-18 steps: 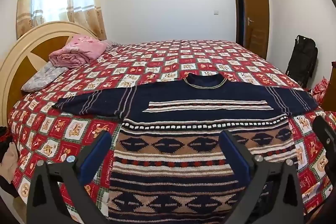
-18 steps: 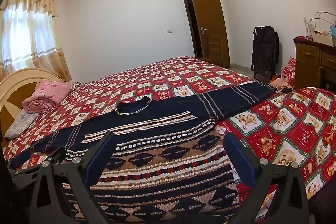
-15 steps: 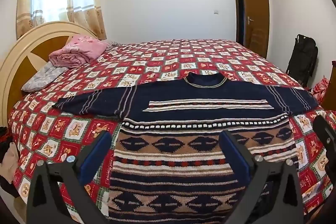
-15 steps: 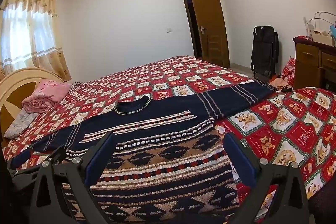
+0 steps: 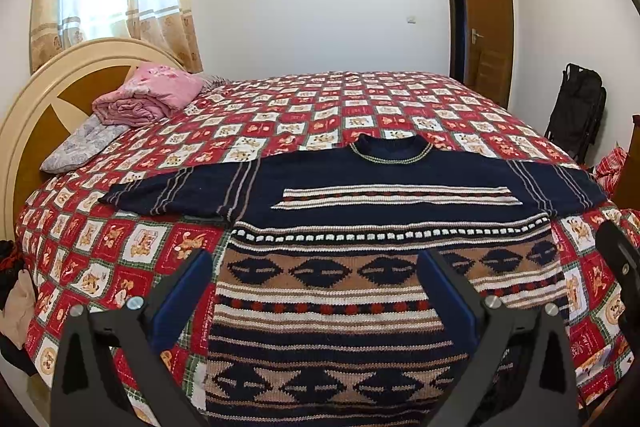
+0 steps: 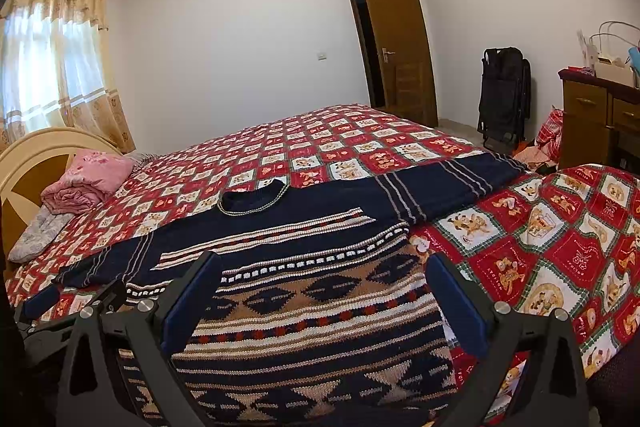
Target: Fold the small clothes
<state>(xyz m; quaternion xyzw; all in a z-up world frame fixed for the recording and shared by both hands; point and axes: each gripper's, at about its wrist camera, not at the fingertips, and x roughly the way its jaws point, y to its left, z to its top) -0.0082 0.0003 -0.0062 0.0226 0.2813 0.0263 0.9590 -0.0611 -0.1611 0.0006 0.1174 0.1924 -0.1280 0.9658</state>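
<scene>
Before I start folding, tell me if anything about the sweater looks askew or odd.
Nothing stands out. The navy patterned knit sweater lies flat, face up, on the red checked bedspread, both sleeves spread. Both grippers, left and right, are open.

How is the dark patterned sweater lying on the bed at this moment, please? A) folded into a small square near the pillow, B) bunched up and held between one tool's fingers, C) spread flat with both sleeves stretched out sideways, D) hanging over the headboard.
C: the sweater lies flat on the bedspread with its sleeves out to both sides, and both open tools, left and right, hold nothing.
</scene>
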